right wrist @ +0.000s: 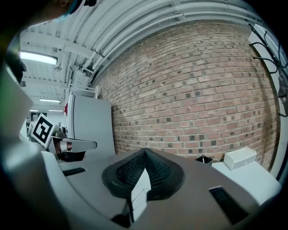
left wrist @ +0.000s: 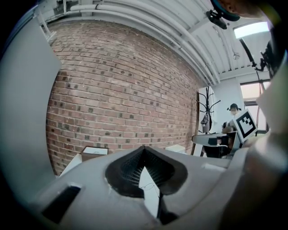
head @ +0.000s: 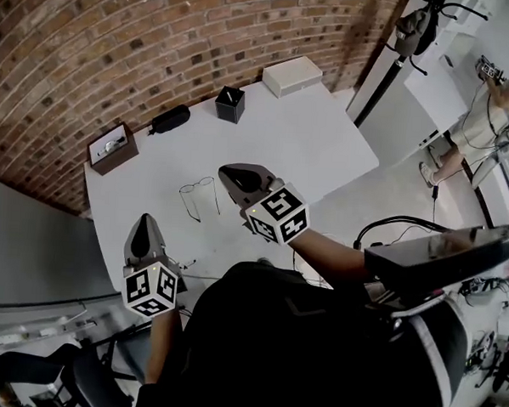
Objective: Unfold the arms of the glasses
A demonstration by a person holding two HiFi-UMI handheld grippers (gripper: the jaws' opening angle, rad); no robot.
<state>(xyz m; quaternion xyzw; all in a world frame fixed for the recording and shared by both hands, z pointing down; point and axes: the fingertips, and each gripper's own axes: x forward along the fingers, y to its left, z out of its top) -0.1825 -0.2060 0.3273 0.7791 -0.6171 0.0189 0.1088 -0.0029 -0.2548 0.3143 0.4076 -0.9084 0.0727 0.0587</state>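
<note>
Thin wire-framed glasses [head: 198, 195] lie on the white table [head: 309, 142], their arms stretched out toward the near edge. My left gripper [head: 142, 226] hangs shut above the table's near left corner, holding nothing. My right gripper [head: 231, 175] is also shut and empty, raised just right of the glasses and apart from them. In the left gripper view the jaws [left wrist: 144, 150] meet tip to tip, and the glasses [left wrist: 148, 185] show small on the table through the gap below. The right gripper view shows its jaws [right wrist: 145, 152] pressed together, pointing at the brick wall.
Along the table's far side stand a brown open box [head: 114, 148], a black case [head: 170, 118], a small black cube-shaped holder [head: 230, 103] and a white box [head: 292, 75]. A coat stand [head: 412, 32] and a person [head: 489, 109] are off to the right.
</note>
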